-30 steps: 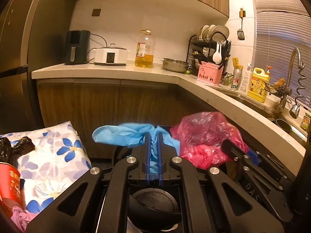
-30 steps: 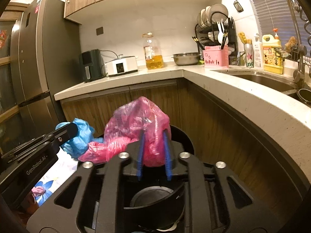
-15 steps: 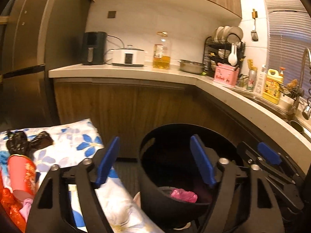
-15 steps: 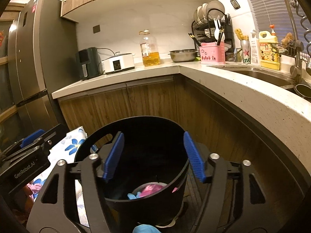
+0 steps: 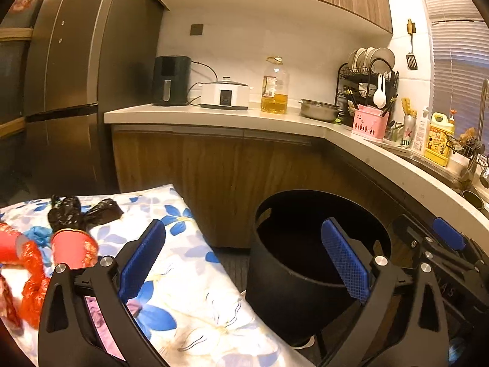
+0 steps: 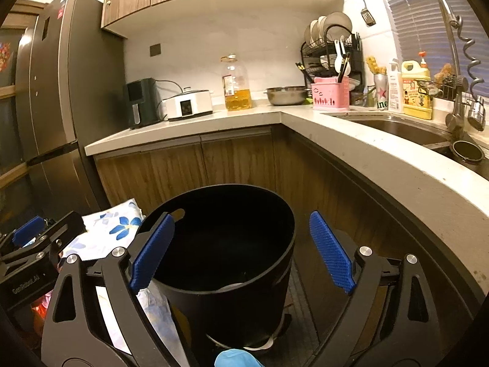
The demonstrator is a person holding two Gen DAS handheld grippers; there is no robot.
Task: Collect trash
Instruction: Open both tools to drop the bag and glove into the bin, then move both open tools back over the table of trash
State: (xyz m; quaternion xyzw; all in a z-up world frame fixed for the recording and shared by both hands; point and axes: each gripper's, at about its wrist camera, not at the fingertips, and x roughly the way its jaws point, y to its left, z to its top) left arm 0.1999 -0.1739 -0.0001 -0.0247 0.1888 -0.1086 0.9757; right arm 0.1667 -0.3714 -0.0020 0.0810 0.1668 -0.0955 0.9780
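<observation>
Both bags have gone from the tools since a second ago: the left tool [image 5: 241,263] and right tool [image 6: 241,250] stand empty, jaws opening wide, over the black bin [image 6: 226,244]. Left of the bin, on the floral cloth [image 5: 189,290], lie red cups [image 5: 73,247] and a black bag [image 5: 82,212]. Beyond the bin runs the tabletop [image 6: 305,113].

Our left gripper [image 5: 243,258] and right gripper [image 6: 241,249] share one build: black triangular-cutout linkage arms, silver round screw heads at the pivots, blue cross-hatched pads [image 6: 331,253] on the fingers. White "GenRobot.AI" lettering marks the left gripper's side in the right wrist view.
</observation>
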